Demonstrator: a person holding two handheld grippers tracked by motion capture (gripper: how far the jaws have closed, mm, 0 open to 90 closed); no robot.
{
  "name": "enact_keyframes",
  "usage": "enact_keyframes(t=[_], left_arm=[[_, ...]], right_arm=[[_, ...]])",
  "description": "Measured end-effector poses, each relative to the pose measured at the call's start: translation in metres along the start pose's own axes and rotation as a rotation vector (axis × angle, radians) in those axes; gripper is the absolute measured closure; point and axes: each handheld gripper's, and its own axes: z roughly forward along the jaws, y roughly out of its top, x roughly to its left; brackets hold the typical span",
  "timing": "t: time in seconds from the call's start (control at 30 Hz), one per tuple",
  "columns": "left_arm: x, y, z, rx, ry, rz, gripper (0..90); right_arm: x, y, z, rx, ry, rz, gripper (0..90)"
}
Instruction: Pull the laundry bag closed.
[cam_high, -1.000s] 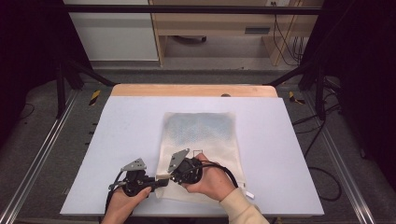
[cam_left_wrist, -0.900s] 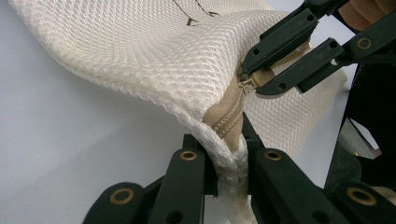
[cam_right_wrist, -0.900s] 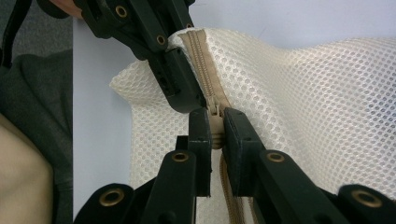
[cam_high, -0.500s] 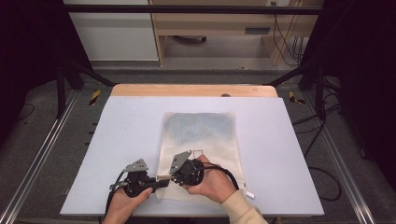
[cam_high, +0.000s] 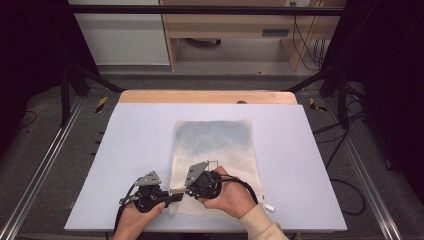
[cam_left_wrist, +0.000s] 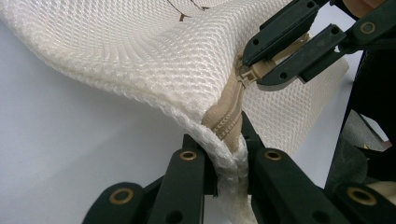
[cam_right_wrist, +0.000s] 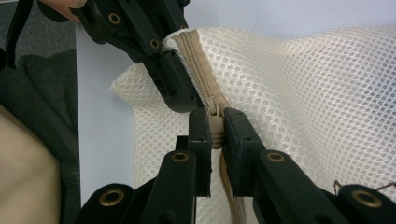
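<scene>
Mesh bag (cam_high: 215, 150) is seen flat on the white table (cam_high: 140, 135), lying from centre toward 6 o'clock, its near left corner lifted between both tools. Left gripper (cam_left_wrist: 229, 161) jaws are clamped together on the bag's corner seam, at the end of the tan zipper (cam_left_wrist: 226, 119); in the high view this gripper (cam_high: 172, 196) is found at 7 o'clock, just beside the bag's edge. Right gripper (cam_right_wrist: 215, 135) jaws are pinched shut on the zipper pull (cam_right_wrist: 215, 122), just beside the left jaws, the two tools nearly touching. Right gripper (cam_high: 192, 189) is placed over the bag's near left corner, held by the right hand (cam_high: 232, 192). Left hand (cam_high: 137, 220) is cut by the table's near edge. Pale blue tint is noted inside the bag's far half. Floor and a wooden desk (cam_high: 235, 25) are noted at 12 o'clock.
</scene>
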Motion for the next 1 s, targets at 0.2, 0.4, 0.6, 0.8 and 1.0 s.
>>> enact_keyframes(t=[0.2,0.4,0.6,0.8,1.0], left_arm=[[-0.001,0.0,0.001,-0.004,-0.006,0.001,84.0],[0.0,0.001,-0.001,-0.006,-0.006,-0.003,84.1],[-0.001,0.001,0.0,-0.003,-0.009,-0.005,84.1],[-0.002,0.001,0.001,-0.003,-0.013,-0.002,84.1],[-0.003,0.0,0.002,-0.002,-0.005,0.005,84.1]], right_arm=[[-0.001,-0.003,-0.003,0.004,-0.003,0.011,82.1],[-0.002,-0.005,-0.006,0.013,-0.012,0.012,82.1],[-0.005,-0.011,-0.01,0.014,-0.016,0.027,82.1],[-0.006,-0.012,-0.013,0.015,-0.016,0.031,82.1],[-0.008,-0.016,-0.02,0.025,-0.031,0.035,82.1]])
